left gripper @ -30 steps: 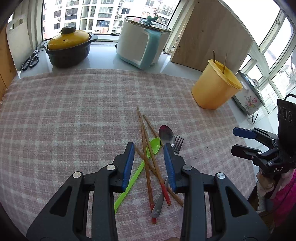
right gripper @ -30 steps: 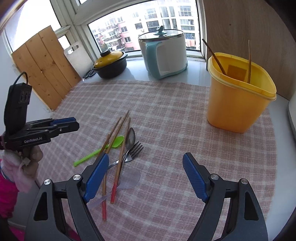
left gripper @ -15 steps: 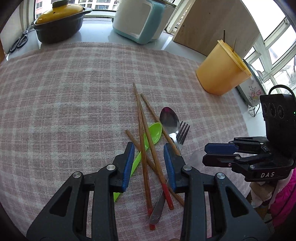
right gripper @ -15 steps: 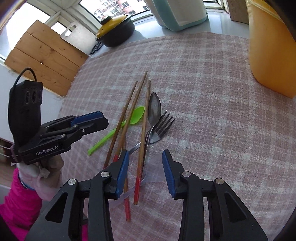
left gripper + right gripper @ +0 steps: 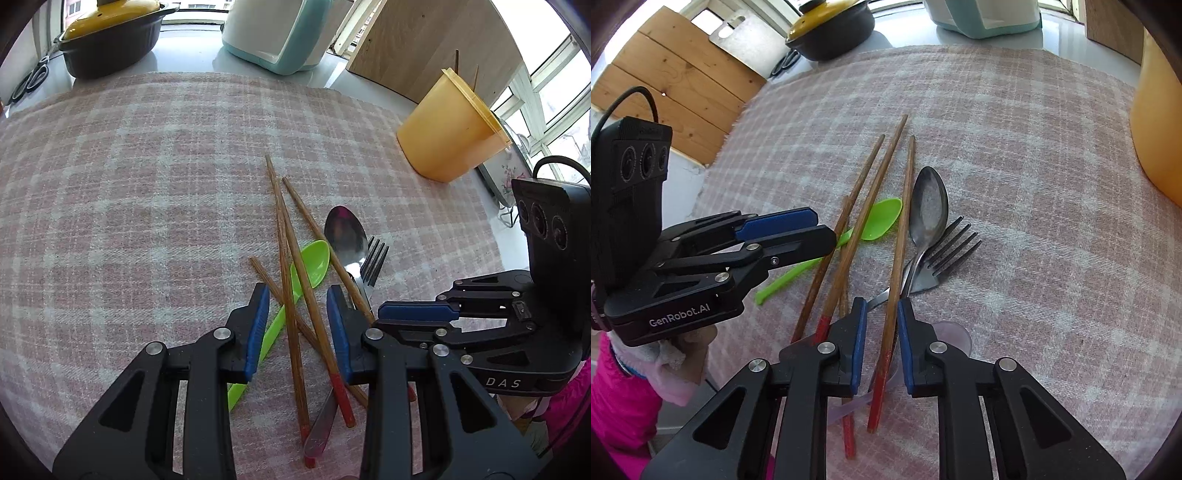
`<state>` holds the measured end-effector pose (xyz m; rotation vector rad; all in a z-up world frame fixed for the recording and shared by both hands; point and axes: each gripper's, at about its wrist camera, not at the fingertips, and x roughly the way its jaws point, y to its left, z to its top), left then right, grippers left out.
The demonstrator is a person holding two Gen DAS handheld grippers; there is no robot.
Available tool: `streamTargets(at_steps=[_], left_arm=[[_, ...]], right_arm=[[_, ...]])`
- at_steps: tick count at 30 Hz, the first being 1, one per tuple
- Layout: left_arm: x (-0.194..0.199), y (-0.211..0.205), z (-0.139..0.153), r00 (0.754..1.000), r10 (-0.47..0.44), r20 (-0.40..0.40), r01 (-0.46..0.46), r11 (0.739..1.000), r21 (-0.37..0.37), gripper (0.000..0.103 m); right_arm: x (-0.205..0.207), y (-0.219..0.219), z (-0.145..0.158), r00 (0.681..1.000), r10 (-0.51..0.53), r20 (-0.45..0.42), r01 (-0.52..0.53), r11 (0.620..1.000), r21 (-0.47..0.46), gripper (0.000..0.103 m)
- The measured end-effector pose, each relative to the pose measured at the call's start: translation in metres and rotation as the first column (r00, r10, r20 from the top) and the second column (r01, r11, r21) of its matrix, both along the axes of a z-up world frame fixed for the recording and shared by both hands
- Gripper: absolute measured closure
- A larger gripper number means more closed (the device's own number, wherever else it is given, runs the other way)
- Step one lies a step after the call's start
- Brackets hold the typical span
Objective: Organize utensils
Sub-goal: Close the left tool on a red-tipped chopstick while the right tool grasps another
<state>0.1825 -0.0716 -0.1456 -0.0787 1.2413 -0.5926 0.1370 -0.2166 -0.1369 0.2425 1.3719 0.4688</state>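
Several wooden chopsticks (image 5: 284, 236) with red ends lie crossed on the checked cloth over a green plastic spoon (image 5: 314, 262), a metal spoon (image 5: 345, 232) and a fork (image 5: 375, 258). My left gripper (image 5: 297, 314) hovers over the pile with a fixed gap; chopsticks and the green handle show between its fingers, untouched. My right gripper (image 5: 881, 325) is low over the near ends, jaws closing around one chopstick (image 5: 903, 221), with a sliver of gap still showing. A translucent spoon (image 5: 951, 332) lies under it. The yellow tub (image 5: 450, 136) holds two chopsticks.
A black pot with a yellow lid (image 5: 110, 33), a white and teal appliance (image 5: 277, 33) and scissors (image 5: 29, 81) stand behind the cloth. A wooden board (image 5: 424, 48) leans at the back right. A pink sleeve (image 5: 617, 406) is at the near left edge.
My right gripper came down onto the pile and its jaws narrowed from wide to just around one chopstick. My left gripper sank a little closer to the pile, its gap unchanged.
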Motion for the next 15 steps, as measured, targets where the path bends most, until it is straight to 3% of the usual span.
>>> streamTargets(at_steps=[15], left_arm=[[0.011,-0.005,-0.017,0.999,0.01,-0.04,-0.01,1.0,0.005,0.075]], right_arm=[[0.004,0.013,-0.003,1.0,0.03,-0.006,-0.031,0.998,-0.058,0.092]])
